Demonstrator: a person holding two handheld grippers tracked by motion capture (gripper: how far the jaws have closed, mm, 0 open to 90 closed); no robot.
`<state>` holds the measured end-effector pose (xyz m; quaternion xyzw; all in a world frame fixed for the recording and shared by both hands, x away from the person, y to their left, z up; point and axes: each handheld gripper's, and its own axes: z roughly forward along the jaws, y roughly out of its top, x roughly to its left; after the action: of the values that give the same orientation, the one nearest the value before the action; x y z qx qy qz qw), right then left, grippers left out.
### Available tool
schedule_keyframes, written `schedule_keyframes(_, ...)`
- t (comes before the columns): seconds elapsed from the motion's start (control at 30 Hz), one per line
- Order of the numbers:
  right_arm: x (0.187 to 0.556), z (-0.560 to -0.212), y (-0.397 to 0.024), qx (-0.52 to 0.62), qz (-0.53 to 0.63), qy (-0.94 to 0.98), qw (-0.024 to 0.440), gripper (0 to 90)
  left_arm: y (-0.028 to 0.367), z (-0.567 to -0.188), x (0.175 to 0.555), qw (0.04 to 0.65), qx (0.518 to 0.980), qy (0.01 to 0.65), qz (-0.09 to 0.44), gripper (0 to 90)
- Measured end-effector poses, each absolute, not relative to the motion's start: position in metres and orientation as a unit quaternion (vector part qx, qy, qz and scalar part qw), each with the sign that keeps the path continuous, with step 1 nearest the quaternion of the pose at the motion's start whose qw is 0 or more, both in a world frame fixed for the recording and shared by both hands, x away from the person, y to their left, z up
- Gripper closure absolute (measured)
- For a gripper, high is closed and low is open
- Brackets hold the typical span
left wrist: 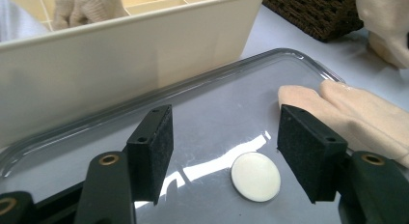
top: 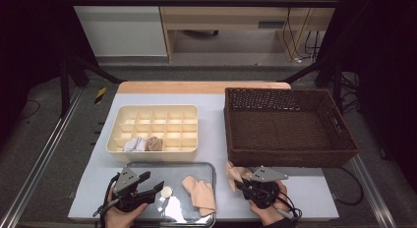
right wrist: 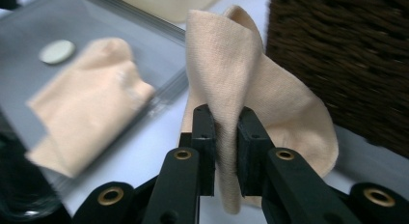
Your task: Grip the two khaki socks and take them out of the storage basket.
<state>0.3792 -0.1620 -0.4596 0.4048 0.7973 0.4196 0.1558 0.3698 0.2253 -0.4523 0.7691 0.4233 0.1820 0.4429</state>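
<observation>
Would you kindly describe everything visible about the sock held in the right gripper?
The sock is peach-beige, of soft knit fabric. It is pinched near its lower part between the right gripper's black fingers, so the cloth rises above them in a loose fold and drapes to the side. It hangs just in front of the wicker basket and beside the tray, where a matching sock lies flat.
</observation>
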Motion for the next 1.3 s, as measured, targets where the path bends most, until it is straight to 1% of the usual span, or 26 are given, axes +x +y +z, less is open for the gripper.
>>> schedule_keyframes(0.2,0.384,-0.469,-0.162,0.417,0.394,0.803,0.162,79.2,0.217,-0.455,0.368,0.441,0.772,0.421,0.179,39.5)
schedule_keyframes(0.37,0.388,-0.476,-0.157,0.418,0.390,0.805,0.156,70.7,0.212,-0.454,0.365,0.441,0.774,0.417,0.177,43.9)
schedule_keyframes(0.43,0.387,-0.473,-0.155,0.413,0.395,0.804,0.162,66.3,0.210,-0.453,0.364,0.441,0.774,0.418,0.178,45.4)
schedule_keyframes(0.5,0.385,-0.463,-0.154,0.405,0.410,0.799,0.173,64.2,0.208,-0.452,0.364,0.442,0.772,0.421,0.179,47.1)
schedule_keyframes(0.53,0.384,-0.457,-0.153,0.402,0.417,0.795,0.180,64.1,0.207,-0.451,0.364,0.442,0.772,0.421,0.179,47.9)
schedule_keyframes(0.6,0.381,-0.446,-0.149,0.392,0.435,0.790,0.184,66.9,0.203,-0.449,0.364,0.444,0.769,0.422,0.181,50.0)
schedule_keyframes(0.67,0.378,-0.439,-0.142,0.377,0.451,0.789,0.178,68.8,0.198,-0.447,0.365,0.443,0.771,0.419,0.184,51.4)
schedule_keyframes(0.73,0.376,-0.437,-0.132,0.363,0.458,0.795,0.162,70.3,0.191,-0.448,0.369,0.439,0.776,0.414,0.183,53.1)
schedule_keyframes(0.83,0.376,-0.443,-0.116,0.349,0.459,0.806,0.135,71.3,0.180,-0.452,0.375,0.435,0.783,0.409,0.174,54.7)
schedule_keyframes(0.97,0.378,-0.454,-0.104,0.345,0.452,0.815,0.112,71.6,0.167,-0.459,0.381,0.431,0.790,0.405,0.158,56.4)
schedule_keyframes(1.2,0.378,-0.474,-0.091,0.337,0.433,0.832,0.086,72.7,0.153,-0.469,0.384,0.423,0.799,0.403,0.146,64.7)
schedule_keyframes(1.3,0.379,-0.475,-0.088,0.333,0.429,0.835,0.086,75.1,0.148,-0.473,0.385,0.415,0.805,0.398,0.141,69.3)
